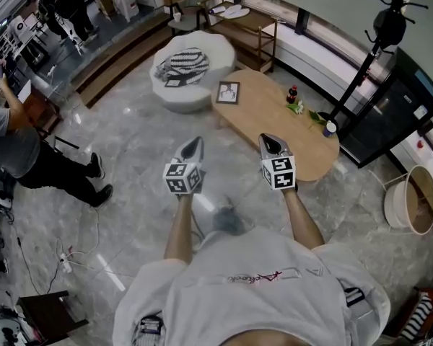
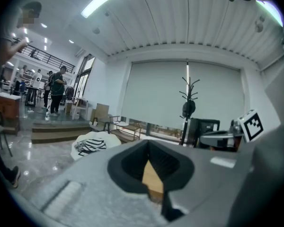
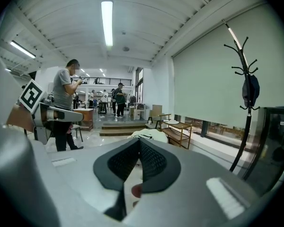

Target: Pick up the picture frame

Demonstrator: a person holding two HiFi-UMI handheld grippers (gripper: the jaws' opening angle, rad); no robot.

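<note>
The picture frame (image 1: 228, 92) is a small dark-edged frame with a pale picture, standing at the left end of the oval wooden table (image 1: 289, 139). Both grippers are held out over the floor, short of the table and apart from the frame. My left gripper (image 1: 195, 144) is shut and empty, pointing toward the frame's left. My right gripper (image 1: 269, 140) is shut and empty, its tip over the table's near edge. In the left gripper view the jaws (image 2: 149, 150) meet with only a sliver of tabletop below them. The right gripper view shows closed jaws (image 3: 139, 143) too.
A white pouffe (image 1: 202, 96) carrying a striped cushion (image 1: 184, 63) stands just left of the table. On the table are a small bottle (image 1: 292, 94) and a cup (image 1: 329, 128). Behind it stand a coat stand (image 1: 375, 42) and a wooden shelf (image 1: 249, 27). A person (image 1: 29, 153) stands at left.
</note>
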